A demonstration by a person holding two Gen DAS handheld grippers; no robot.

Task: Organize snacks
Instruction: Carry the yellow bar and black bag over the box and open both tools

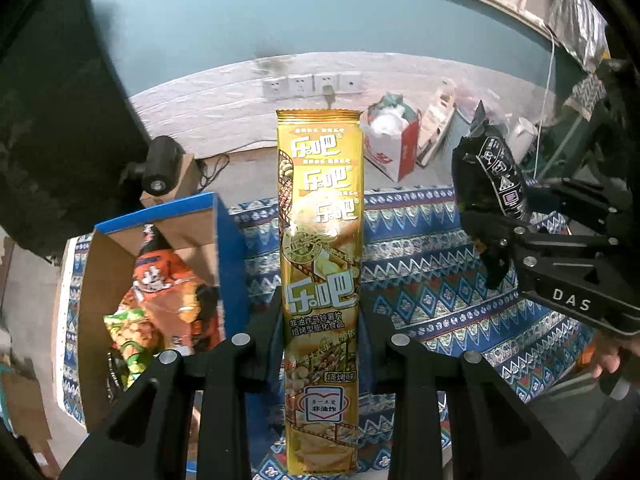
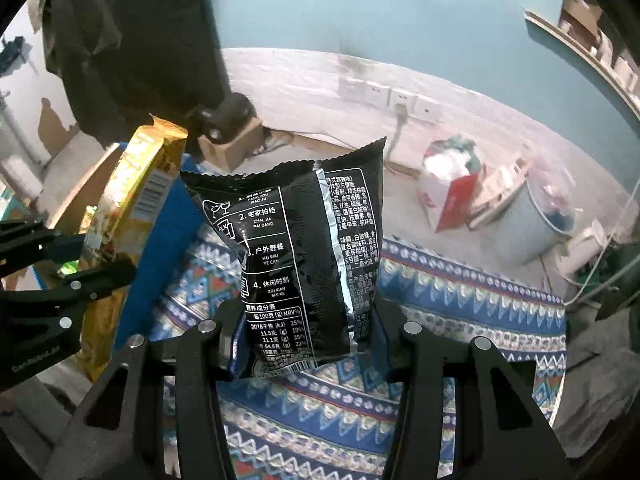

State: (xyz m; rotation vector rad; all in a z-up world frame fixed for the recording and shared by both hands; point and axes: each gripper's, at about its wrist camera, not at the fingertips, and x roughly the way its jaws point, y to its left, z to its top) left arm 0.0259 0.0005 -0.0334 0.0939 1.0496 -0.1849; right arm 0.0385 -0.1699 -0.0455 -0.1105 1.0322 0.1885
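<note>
My left gripper (image 1: 320,316) is shut on a long yellow chip packet (image 1: 320,240), held upright above the patterned cloth (image 1: 440,288). The same yellow packet (image 2: 128,216) shows at the left of the right wrist view, clamped in the left gripper (image 2: 100,268). My right gripper (image 2: 304,320) is shut on a black snack bag (image 2: 296,248), lifted off the cloth (image 2: 460,312). In the left wrist view the black bag (image 1: 492,188) hangs at the right, in the right gripper (image 1: 496,248). A cardboard box with blue sides (image 1: 224,236) at the left holds an orange bag (image 1: 168,280) and a green bag (image 1: 128,324).
A wall with several sockets (image 1: 312,84) runs behind. A red and white bag (image 1: 392,144), a grey bucket (image 2: 532,224) and wooden pieces stand on the floor at the back right. A black camera on a small carton (image 1: 160,168) sits behind the box. A hand (image 1: 612,356) holds the right gripper.
</note>
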